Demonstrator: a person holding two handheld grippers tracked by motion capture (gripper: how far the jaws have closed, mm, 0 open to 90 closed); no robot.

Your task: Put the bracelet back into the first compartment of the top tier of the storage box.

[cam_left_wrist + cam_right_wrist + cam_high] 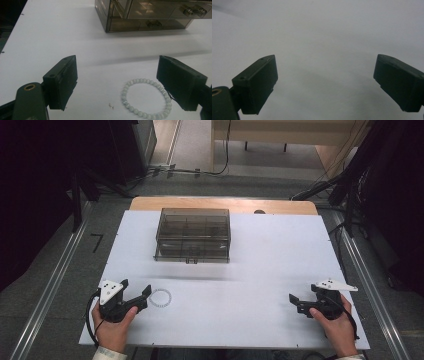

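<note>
A smoky translucent drawer organizer (193, 235) stood on the white tabletop (260, 270), toward its far edge, and everything else lay nearer the person than it did. In the left gripper view the organizer (147, 15) showed small drawers with metal pulls, all closed as far as could be seen.

A pale beaded bracelet (160, 298) lay flat on the tabletop, on the near side of the organizer and a little to its left, well apart from it. In the left gripper view the bracelet (143, 98) formed a closed ring of whitish beads, sitting between the two black jaws but nearer the right-hand one; whether that jaw touched the beads could not be told. A tiny speck of debris (111, 106) lay just beside the bracelet.

The left hand-held gripper (142, 296) was held by the person's left hand (114, 327), near and left of the organizer, just beside the bracelet, with its jaws spread wide and gripping nothing. The right hand-held gripper (295, 301), in the right hand (336, 325), sat near and well to the right of the organizer. Its jaws were also wide apart (bare white tabletop (324, 50) lay between them), and they held nothing.
</note>
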